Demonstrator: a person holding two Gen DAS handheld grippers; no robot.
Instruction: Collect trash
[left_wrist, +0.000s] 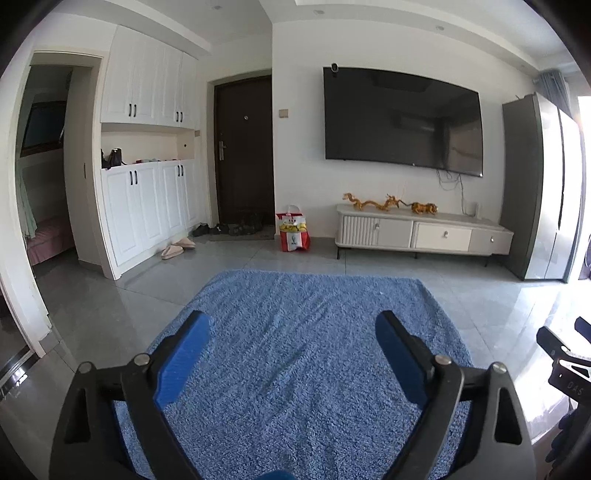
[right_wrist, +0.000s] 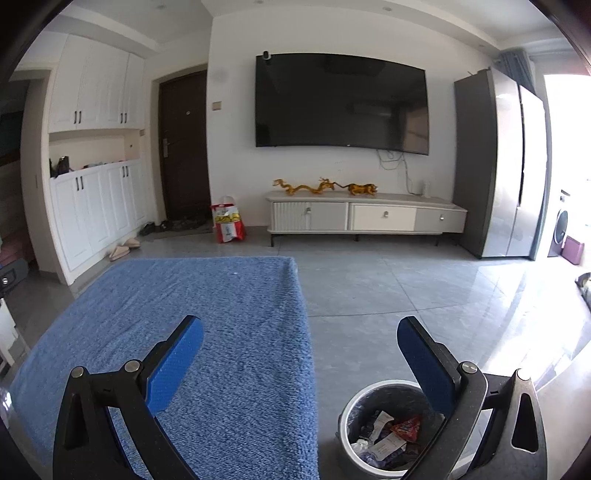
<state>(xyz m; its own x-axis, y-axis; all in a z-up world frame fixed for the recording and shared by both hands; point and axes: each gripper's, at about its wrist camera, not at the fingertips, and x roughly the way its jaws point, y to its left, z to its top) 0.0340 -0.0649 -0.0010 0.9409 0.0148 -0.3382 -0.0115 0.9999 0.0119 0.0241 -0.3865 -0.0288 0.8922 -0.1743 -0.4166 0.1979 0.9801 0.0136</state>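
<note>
Our left gripper over the blue rug

We hold its jaws wide apart with nothing between them, above the rug's near half.

One fuzzy blue rug. One round grey trash bin just beside the rug. One big black TV. Two golden animal figures under the TV. One red paper bag.

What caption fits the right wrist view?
Right gripper, open and empty, above blue rug beside lined trash bin holding wrappers.

Blue rug, wall television, low cabinet, fridge.
</note>
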